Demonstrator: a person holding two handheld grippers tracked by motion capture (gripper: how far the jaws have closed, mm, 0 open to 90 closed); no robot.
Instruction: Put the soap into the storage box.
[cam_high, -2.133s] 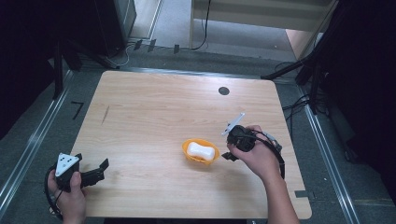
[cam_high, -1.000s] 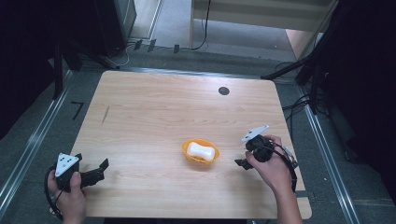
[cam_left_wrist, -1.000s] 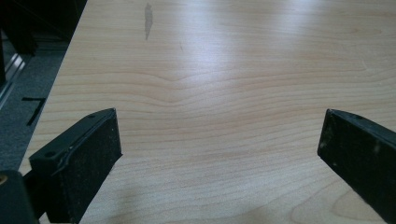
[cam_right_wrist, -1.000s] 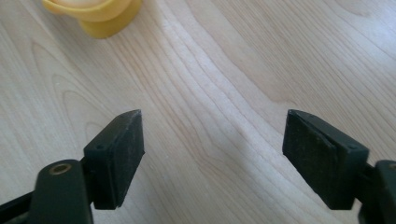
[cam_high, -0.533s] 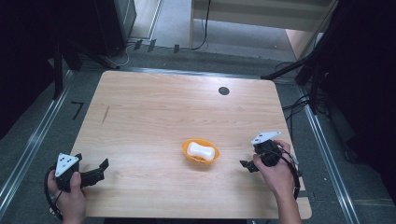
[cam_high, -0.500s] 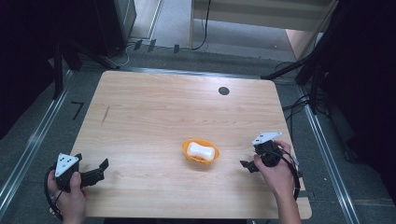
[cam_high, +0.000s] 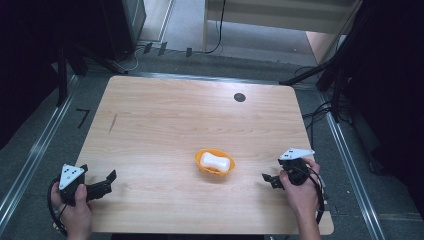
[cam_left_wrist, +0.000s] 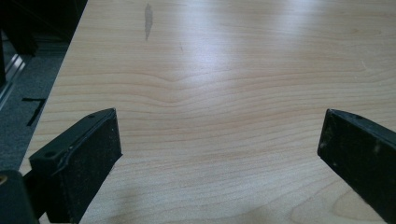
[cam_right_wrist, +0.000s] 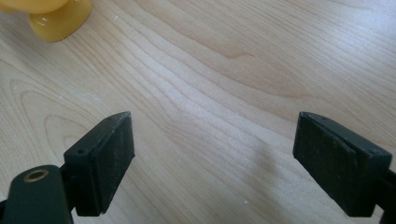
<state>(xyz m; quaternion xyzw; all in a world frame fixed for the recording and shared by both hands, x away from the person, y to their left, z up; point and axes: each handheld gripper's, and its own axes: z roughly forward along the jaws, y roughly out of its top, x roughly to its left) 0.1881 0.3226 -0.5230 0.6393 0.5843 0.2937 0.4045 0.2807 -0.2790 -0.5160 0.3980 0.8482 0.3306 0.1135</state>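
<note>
An orange bowl (cam_high: 215, 161) stands near the middle of the wooden table (cam_high: 190, 120), holding a white lumpy object (cam_high: 217, 161). My right gripper (cam_high: 268, 179) rests open at the table's front right, a short way right of the bowl, nothing between its jaws. In the right gripper view the bowl's base (cam_right_wrist: 56, 18) sits at the top left, beyond the spread fingers (cam_right_wrist: 102, 158). My left gripper (cam_high: 109, 181) lies open at the front left corner, far from the bowl. Bare wood lies between its fingers (cam_left_wrist: 88, 158) in the left gripper view.
A round black grommet (cam_high: 239, 97) is set in the table near its far edge. A dark smudge (cam_high: 114, 122) marks the wood at the left. Metal rails and cables run along the floor on both sides of the table.
My right gripper has drawn back from beside the bowl toward the front right of the table. The bowl and my left gripper have stayed where they were.
</note>
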